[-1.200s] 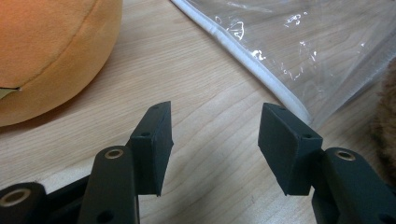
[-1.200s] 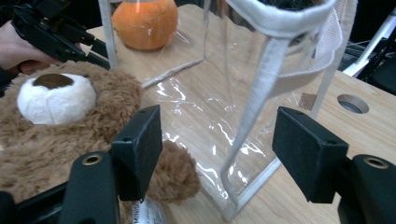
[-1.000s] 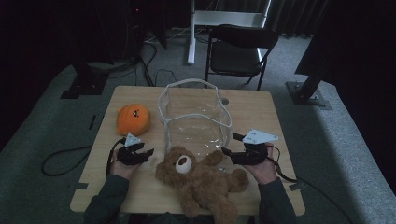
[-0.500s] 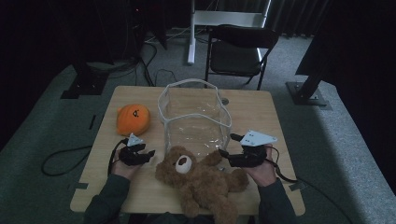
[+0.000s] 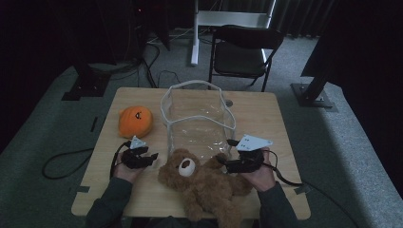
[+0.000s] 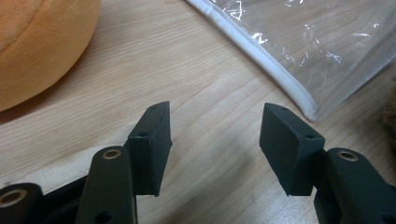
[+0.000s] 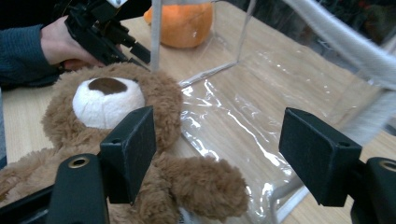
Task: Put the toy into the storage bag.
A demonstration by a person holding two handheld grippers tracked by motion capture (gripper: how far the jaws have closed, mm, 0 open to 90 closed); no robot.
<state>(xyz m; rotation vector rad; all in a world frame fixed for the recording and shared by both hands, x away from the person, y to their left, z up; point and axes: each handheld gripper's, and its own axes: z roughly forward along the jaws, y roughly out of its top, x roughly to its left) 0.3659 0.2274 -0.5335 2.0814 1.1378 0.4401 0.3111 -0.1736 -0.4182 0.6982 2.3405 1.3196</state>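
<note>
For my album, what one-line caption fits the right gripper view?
Open right claw faces a brown teddy bear lying at the mouth of a clear plastic bag.

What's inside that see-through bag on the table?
The clear bag looks empty; the wooden table shows through its walls. The teddy bear lies outside at its near edge, hiding the bag's lowest front strip.

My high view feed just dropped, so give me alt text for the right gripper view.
The right gripper holds its two black jaws open and empty over a brown teddy bear lying on its back on the wooden table, beside a clear plastic bag. Behind the bear, a hand holds the left gripper, with an orange plush pumpkin beyond.
</note>
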